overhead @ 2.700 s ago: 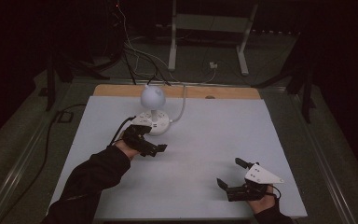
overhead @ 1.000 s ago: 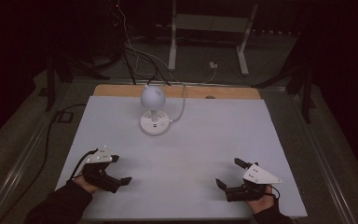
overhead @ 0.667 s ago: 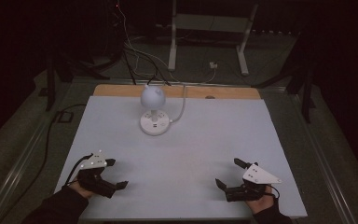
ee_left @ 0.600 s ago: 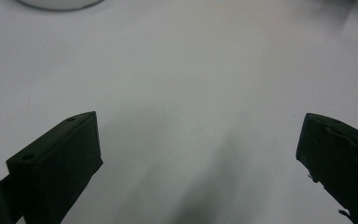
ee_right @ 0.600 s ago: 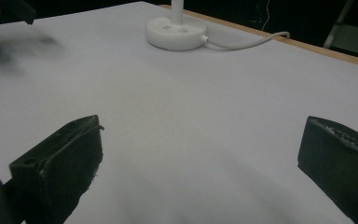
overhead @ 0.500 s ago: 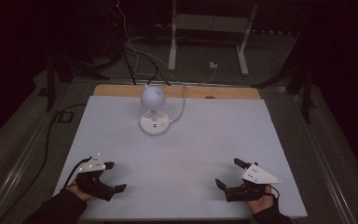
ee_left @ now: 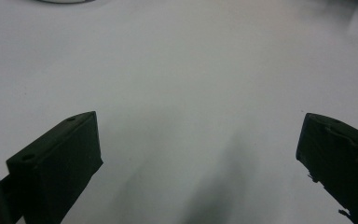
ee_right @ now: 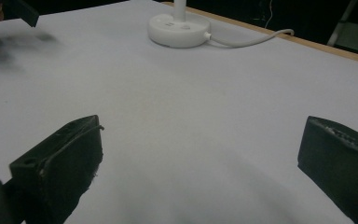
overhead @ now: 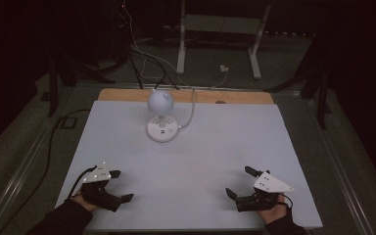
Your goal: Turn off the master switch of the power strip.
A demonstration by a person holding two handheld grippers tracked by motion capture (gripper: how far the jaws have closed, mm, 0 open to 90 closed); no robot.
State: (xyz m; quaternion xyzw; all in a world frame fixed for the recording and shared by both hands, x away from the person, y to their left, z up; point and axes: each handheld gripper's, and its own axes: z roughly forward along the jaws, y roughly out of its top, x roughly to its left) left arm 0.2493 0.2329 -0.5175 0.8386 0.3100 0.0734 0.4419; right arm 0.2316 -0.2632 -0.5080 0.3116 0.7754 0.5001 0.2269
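A white table (overhead: pixel 196 161) fills the middle of the frame, with a small white lamp (overhead: pixel 161 115) standing on its round base toward the upper centre, its cord (overhead: pixel 192 108) trailing off the far wooden edge. At the lower left the left gripper (overhead: pixel 121 186) rests low over the tabletop with its jaws spread wide and nothing between them, and at the lower right the right gripper (overhead: pixel 239 181) sits the same way, jaws parted and empty. Both are well apart from the lamp and from each other.
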